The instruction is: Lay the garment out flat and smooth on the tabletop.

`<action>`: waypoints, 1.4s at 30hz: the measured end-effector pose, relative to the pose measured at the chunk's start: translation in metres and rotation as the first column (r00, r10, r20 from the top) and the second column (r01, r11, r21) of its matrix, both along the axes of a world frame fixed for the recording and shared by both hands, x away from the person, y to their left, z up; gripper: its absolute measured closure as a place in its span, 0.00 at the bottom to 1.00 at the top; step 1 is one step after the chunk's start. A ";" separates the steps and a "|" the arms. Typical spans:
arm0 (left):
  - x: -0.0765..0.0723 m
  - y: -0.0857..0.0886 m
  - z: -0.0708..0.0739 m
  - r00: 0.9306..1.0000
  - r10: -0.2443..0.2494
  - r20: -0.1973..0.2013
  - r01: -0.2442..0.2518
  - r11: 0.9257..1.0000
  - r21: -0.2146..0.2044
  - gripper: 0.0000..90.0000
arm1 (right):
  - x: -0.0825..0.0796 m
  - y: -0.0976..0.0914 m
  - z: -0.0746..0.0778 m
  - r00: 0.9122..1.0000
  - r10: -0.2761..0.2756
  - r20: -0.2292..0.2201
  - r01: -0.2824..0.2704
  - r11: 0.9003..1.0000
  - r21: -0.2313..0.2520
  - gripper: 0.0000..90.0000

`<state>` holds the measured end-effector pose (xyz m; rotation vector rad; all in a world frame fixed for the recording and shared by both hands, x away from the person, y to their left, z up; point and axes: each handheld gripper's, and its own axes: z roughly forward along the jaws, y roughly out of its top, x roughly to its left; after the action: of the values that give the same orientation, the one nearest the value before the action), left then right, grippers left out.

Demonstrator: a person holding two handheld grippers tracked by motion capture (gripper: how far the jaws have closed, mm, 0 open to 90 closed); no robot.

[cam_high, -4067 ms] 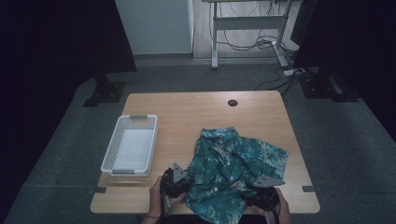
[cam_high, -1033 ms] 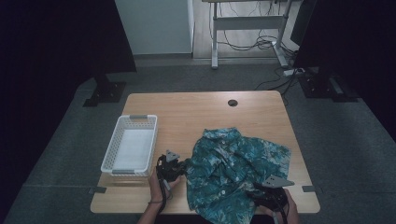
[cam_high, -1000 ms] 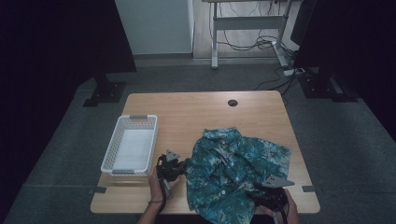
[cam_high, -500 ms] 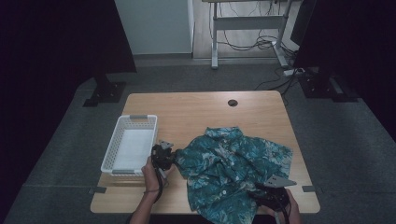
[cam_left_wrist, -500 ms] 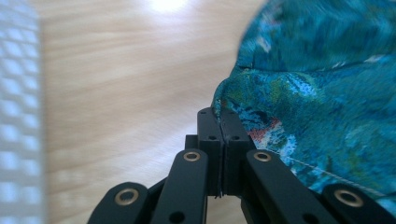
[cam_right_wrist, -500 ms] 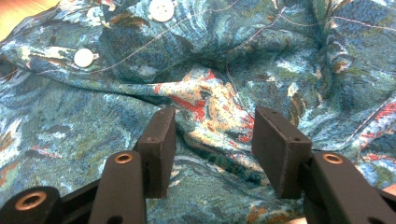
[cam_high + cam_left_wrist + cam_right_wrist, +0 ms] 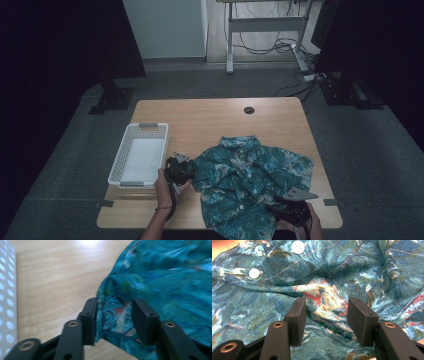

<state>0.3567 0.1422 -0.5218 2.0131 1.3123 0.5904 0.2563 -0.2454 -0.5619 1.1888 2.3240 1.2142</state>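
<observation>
Left gripper (image 7: 181,169) low, jaws just opened, right gripper (image 7: 292,214) low, jaws parted, both hand-held

A lab or studio set up for recording; a lone wooden table (image 7: 220,120) with a cable hole (image 7: 249,110) stands on grey carpet (image 7: 350,145), dark curtains (image 7: 55,75) close both sides; behind, a desk frame (image 7: 265,30) with loose cables (image 7: 260,47), a power strip (image 7: 315,76) and a white wall (image 7: 165,27).
</observation>
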 end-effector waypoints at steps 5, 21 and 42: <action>-0.015 0.000 0.019 0.998 -0.039 0.052 0.043 0.996 -0.082 0.52 | 0.001 -0.001 0.000 1.000 -0.003 -0.003 0.003 1.000 0.002 0.55; 0.018 -0.024 -0.011 0.998 -0.051 -0.040 0.044 0.985 -0.166 0.44 | 0.001 0.000 0.000 1.000 -0.007 -0.002 0.007 1.000 -0.002 0.53; 0.008 -0.024 -0.028 0.994 -0.103 -0.036 0.098 0.987 -0.131 0.41 | 0.000 0.008 0.000 1.000 -0.017 0.014 0.017 0.999 -0.035 0.46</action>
<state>0.3649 0.1179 -0.5497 1.9815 1.2328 0.4079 0.2562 -0.2371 -0.5614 1.1824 2.3109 1.1677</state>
